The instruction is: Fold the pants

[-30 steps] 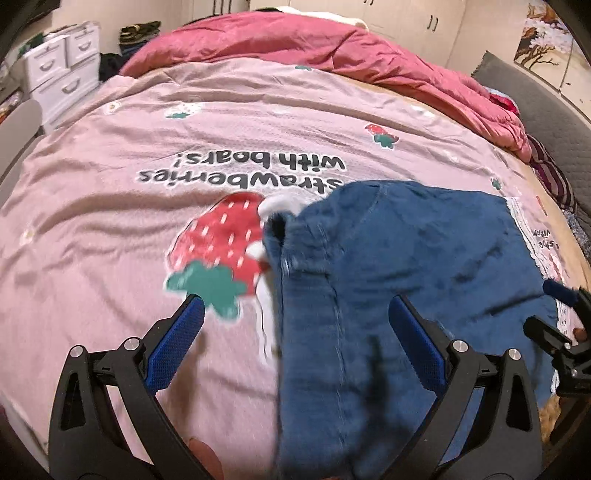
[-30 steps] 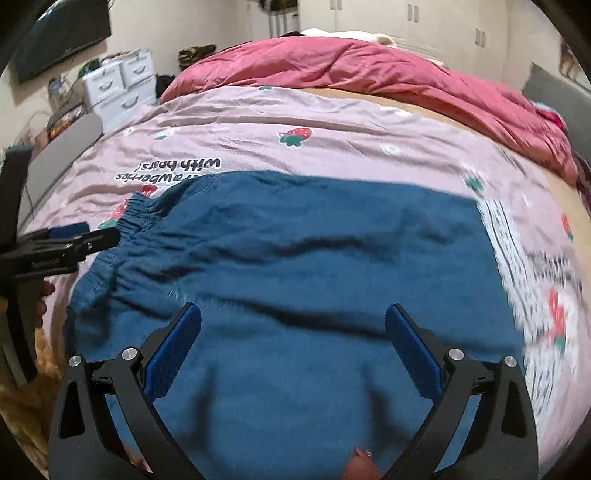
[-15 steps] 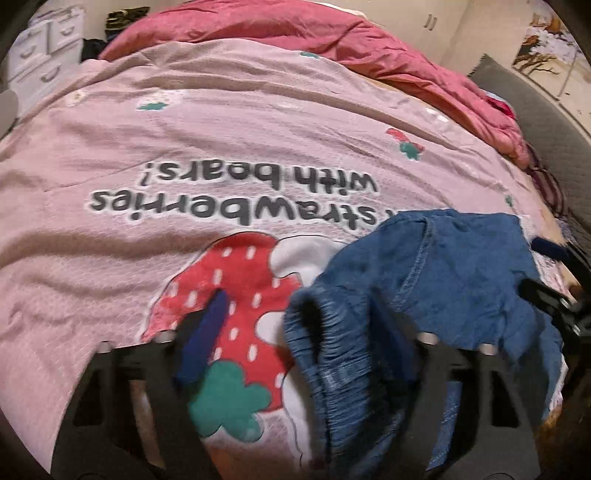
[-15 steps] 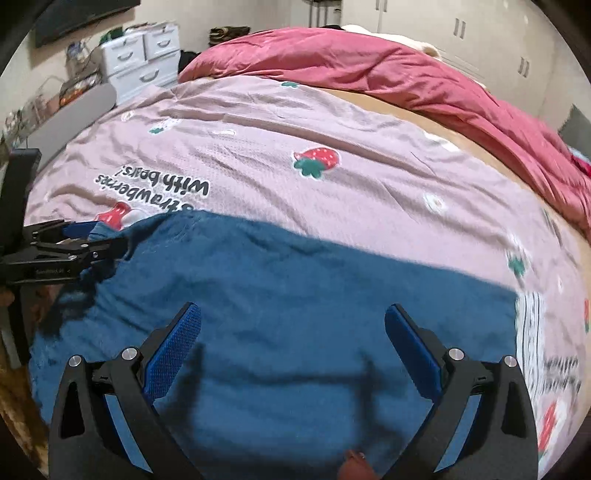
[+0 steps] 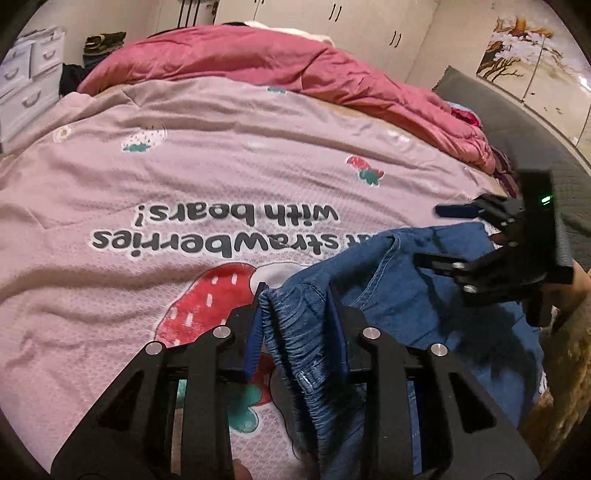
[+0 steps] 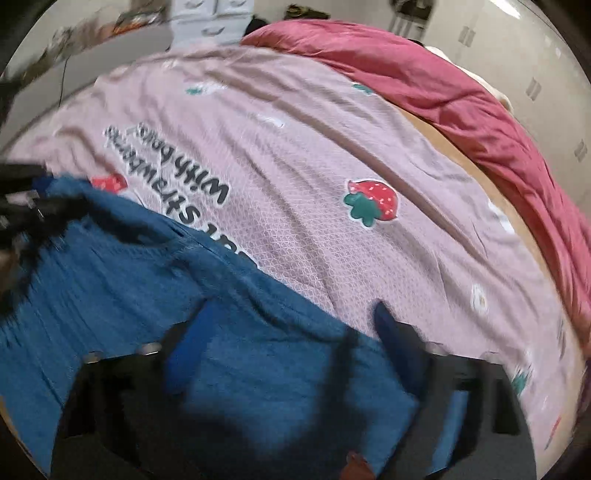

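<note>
Waistband-bunched pants (image 5: 388, 295), newly gripper-pinched (image 5: 295, 332).

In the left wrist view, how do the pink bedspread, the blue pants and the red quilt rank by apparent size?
1. pink bedspread
2. blue pants and red quilt look alike; the pants are much nearer the camera, so unranked.

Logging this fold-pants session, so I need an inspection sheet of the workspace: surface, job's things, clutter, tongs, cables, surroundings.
Surface: pink strawberry blanket spread on the bed.
Job's things: blue denim pants, bunched and partly lifted.
Clutter: red quilt heaped at the far edge.
Tongs: left tongs shut on the elastic waistband; right tongs blurred, partly closed over the denim.
Cables: nothing seen.
Surroundings: white drawers, wardrobe doors, tree painting.
</note>
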Demonstrator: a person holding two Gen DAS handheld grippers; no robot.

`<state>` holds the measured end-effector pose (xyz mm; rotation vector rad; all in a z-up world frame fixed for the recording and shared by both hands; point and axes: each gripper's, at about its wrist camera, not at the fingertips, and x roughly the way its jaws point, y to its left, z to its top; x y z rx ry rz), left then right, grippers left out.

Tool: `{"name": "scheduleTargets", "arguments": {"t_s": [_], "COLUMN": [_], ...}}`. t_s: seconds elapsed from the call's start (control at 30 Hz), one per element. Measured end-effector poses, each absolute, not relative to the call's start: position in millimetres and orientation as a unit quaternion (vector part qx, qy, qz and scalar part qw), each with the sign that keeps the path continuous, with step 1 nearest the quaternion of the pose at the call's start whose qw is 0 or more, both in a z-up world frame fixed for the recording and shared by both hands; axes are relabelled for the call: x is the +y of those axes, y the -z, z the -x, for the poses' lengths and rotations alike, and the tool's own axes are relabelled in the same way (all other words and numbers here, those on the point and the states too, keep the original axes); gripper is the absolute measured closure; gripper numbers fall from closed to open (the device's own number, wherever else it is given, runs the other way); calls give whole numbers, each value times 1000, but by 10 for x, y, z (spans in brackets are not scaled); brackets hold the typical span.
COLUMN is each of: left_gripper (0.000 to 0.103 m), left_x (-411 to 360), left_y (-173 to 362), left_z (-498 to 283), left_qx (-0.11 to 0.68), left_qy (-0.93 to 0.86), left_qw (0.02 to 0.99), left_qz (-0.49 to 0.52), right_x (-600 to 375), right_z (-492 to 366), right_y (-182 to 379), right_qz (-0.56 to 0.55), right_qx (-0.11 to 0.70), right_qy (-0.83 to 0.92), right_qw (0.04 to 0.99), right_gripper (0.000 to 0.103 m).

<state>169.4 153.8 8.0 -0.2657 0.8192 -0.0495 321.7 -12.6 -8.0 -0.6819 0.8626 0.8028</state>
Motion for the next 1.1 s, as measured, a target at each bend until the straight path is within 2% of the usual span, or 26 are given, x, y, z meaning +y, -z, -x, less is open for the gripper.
{"name": "scheduleTargets", "arguments": {"t_s": [0.03, 0.17, 0.2, 0.3, 0.33, 0.4, 0.7, 1.1], "left_gripper": [80, 80, 80, 80, 80, 80, 80, 75], "left_x": [1550, 1534, 1531, 1530, 1530, 1534, 1460, 1161], "left_y": [-89, -84, -73, -50, -40, -34, -231, -512], "left_z": [-1681, -1700, -1706, -1729, -1739, -1742, -1579, -985], "left_qx": [395, 391, 392, 390, 388, 384, 340, 292], "left_qy": [26, 28, 27, 23, 19, 15, 32, 55], "left_qw": [909, 911, 911, 912, 913, 915, 934, 953], "left_qz": [129, 126, 125, 124, 122, 121, 106, 64], "right_x": [-102, -8, 22, 64, 76, 66, -384, -840], "right_z": [-3227, -3227, -3224, -3213, -3184, -3111, -2771, -1853], "right_y": [101, 218, 245, 270, 263, 229, -315, -703], "right_qz": [320, 344, 348, 328, 327, 324, 238, 207], "right_qx": [400, 394, 391, 399, 397, 390, 347, 313], "right_qy": [-374, -386, -390, -417, -422, -426, -415, -422], "right_qw": [773, 760, 757, 747, 747, 749, 807, 825], "right_gripper": [32, 34, 39, 76, 84, 91, 95, 95]}}
